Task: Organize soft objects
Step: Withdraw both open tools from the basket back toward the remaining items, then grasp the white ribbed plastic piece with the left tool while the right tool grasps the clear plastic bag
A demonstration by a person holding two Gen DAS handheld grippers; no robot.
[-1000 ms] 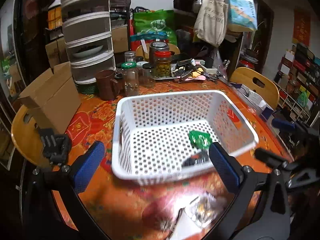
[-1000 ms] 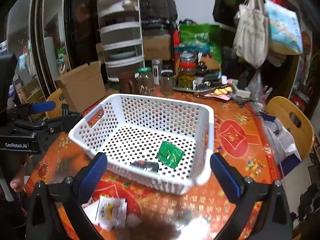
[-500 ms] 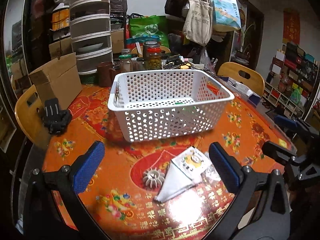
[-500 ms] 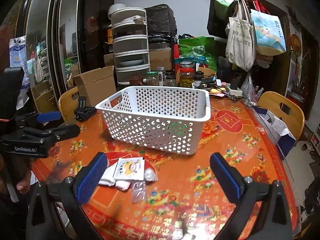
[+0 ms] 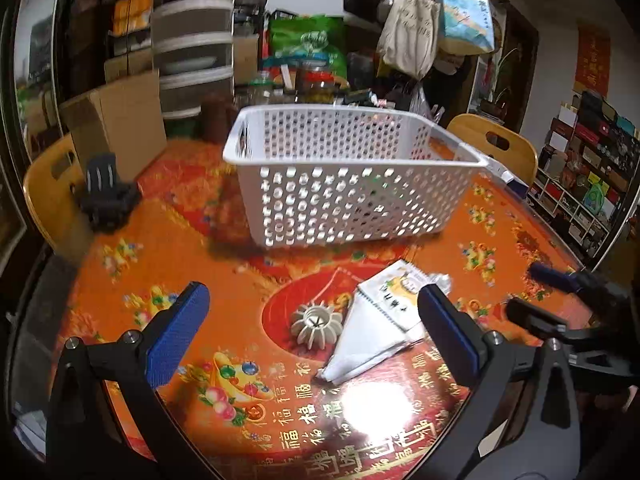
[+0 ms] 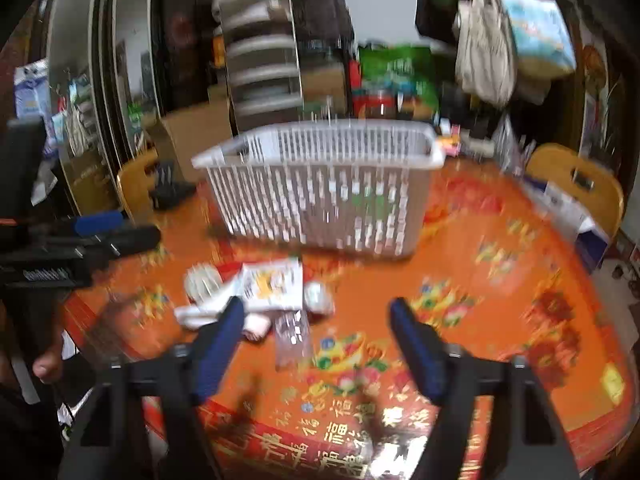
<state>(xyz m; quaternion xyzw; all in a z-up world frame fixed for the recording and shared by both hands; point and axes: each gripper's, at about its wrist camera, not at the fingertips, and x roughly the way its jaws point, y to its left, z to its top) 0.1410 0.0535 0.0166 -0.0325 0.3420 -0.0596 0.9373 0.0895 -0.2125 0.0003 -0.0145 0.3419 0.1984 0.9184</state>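
A white perforated basket [image 5: 344, 176] stands on the orange table [image 5: 160, 248]; a green packet [image 5: 376, 192] shows through its wall. In front of it lie a white packet with a yellow print [image 5: 394, 294], a folded white cloth [image 5: 368, 344] and a white ribbed round piece [image 5: 316, 322]. My left gripper [image 5: 312, 340] is open and empty, low over this pile. In the blurred right wrist view the basket [image 6: 320, 184] is farther back, the pile [image 6: 264, 292] lies at left, and my right gripper [image 6: 316, 340] is open and empty just right of it.
A cardboard box [image 5: 116, 120], a black mount [image 5: 106, 192], jars and stacked trays [image 5: 192, 40] crowd the table's far side. Wooden chairs stand at left [image 5: 48, 184] and right [image 5: 496, 148]. The other gripper [image 5: 560, 312] reaches in from the right.
Both grippers have pulled back from the basket and come down toward the pile on the table. The right gripper's jaws have narrowed a little. The right view is now motion-blurred.
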